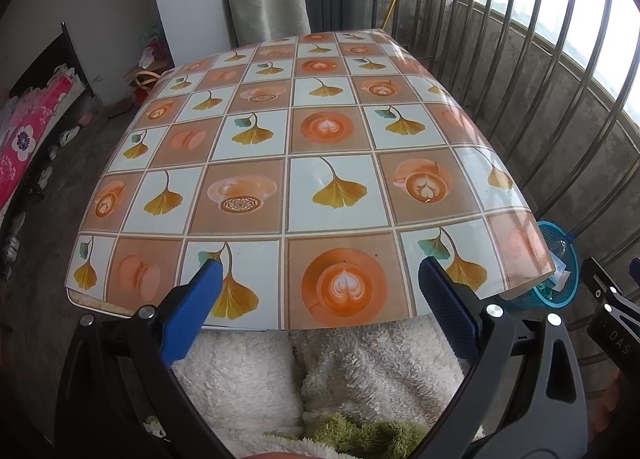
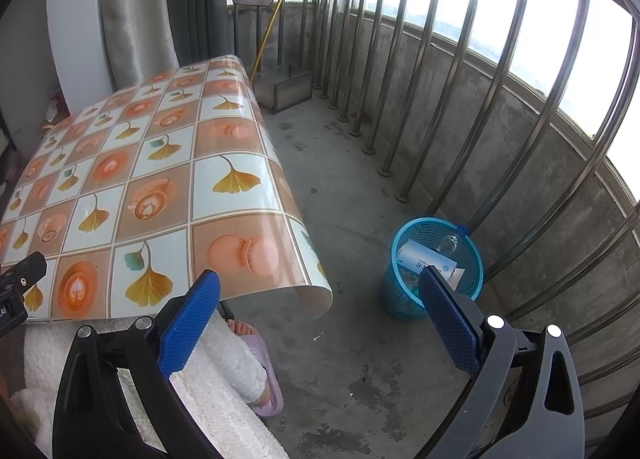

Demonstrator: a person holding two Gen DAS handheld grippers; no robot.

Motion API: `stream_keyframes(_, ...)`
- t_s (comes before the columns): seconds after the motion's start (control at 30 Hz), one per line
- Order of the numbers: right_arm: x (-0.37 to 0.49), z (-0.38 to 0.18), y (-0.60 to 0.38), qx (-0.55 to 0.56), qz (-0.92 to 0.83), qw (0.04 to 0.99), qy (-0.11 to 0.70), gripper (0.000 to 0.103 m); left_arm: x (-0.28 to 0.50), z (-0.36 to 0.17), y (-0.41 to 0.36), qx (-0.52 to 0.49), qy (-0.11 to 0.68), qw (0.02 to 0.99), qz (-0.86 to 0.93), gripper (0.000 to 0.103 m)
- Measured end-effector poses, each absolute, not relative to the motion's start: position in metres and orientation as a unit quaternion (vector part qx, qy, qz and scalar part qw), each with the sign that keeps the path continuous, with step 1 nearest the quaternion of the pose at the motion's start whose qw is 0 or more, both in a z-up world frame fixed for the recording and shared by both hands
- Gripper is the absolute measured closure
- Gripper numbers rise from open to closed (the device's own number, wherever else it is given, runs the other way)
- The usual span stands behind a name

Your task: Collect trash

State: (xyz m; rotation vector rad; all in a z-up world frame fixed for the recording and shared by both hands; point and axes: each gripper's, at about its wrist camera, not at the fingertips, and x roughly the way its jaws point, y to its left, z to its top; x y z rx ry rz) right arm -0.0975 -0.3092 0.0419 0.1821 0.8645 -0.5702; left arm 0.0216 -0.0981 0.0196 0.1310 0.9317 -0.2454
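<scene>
Down on the concrete floor beside the bench with its glossy patterned oilcloth (image 2: 160, 187), the round blue plastic mesh wastebasket (image 2: 400, 299) holds the trash: a white tube-shaped package (image 2: 424, 261) and a clear plastic bottle (image 2: 448, 245), while I see nothing left on the benchtop. Both my left gripper (image 1: 320, 287) and right gripper (image 2: 320, 299) have their jaws spread wide and empty. I judge the trash light, thin-walled and crushable, the bottle slick, so I would pinch each piece gently across its middle.
</scene>
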Motion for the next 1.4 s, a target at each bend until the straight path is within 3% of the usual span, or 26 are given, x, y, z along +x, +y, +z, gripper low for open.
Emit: stream_keyframes(1.4,-0.0978,0.0422,-0.3099,0.089,-0.272,0.865,0.412,0.006,0.0222,0.0185,-0.0936,0.064,0.449,0.884,-0.117,0.009)
